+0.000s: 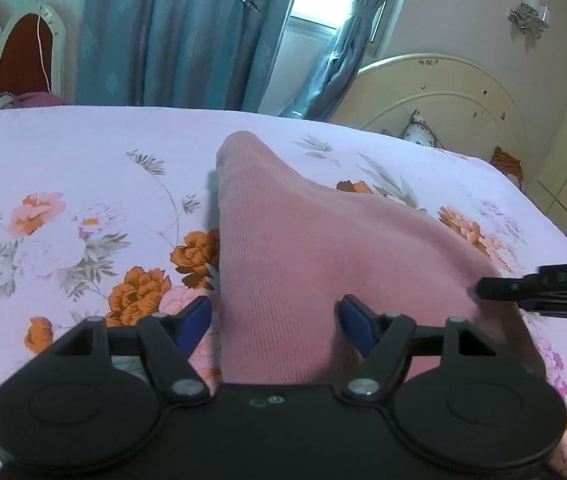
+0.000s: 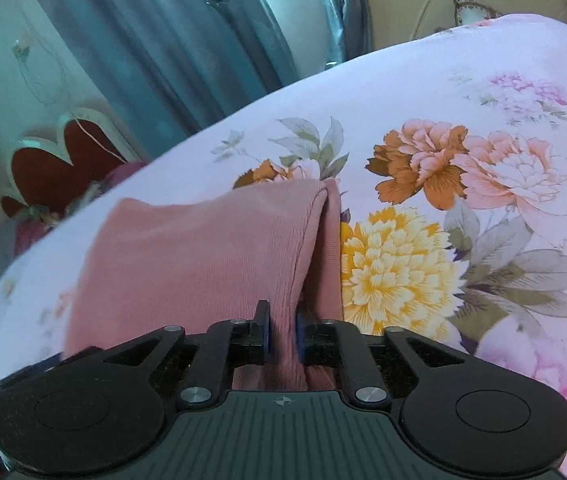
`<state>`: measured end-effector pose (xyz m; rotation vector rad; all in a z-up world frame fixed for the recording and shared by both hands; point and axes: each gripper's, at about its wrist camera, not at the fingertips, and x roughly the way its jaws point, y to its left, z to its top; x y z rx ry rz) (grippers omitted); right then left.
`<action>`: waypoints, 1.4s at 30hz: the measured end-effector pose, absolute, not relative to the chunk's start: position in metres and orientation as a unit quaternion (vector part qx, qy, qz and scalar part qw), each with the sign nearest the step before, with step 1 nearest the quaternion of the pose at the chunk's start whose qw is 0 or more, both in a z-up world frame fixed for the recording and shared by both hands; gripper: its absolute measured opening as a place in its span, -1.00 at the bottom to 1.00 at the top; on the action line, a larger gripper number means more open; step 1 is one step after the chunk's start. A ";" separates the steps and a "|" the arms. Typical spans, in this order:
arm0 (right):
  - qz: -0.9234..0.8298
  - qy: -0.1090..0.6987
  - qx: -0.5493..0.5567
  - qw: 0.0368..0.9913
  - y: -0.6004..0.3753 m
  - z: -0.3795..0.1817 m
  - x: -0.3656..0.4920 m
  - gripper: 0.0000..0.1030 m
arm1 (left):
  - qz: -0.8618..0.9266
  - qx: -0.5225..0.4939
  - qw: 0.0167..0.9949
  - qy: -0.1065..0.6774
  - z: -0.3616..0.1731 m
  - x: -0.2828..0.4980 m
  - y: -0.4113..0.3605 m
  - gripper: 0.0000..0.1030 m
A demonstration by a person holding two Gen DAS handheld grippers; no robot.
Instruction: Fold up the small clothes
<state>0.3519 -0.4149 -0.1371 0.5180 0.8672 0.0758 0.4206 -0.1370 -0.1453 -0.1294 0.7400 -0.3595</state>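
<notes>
Right fingers (image 2: 302, 334) around pink garment (image 2: 203, 248) edge; open bedsheet (image 2: 403, 92) beyond.

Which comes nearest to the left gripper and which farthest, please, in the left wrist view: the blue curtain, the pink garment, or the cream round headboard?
From the left gripper:
1. Pink garment, lying between its fingers on the floral sheet.
2. Cream round headboard, beyond the bed, upper right.
3. Blue curtain, at the window; nearly level with the headboard, so a loose call.
</notes>
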 end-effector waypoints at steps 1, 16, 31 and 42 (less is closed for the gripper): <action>0.040 0.415 0.255 0.873 -0.419 -0.132 0.346 -0.33 | -0.178 -0.062 0.913 0.361 -0.143 0.419 -0.135 0.38; 0.041 0.446 0.247 0.859 -0.411 -0.139 0.274 -0.73 | -0.218 -0.065 0.883 0.412 -0.161 0.367 -0.123 -0.52; 0.027 0.395 0.211 0.894 -0.421 -0.106 0.283 -0.58 | -0.189 -0.066 0.907 0.370 -0.124 0.373 -0.112 -0.01; 0.011 0.354 0.147 0.924 -0.386 -0.094 0.361 -0.58 | -0.213 -0.045 0.920 0.326 -0.104 0.441 -0.155 -0.11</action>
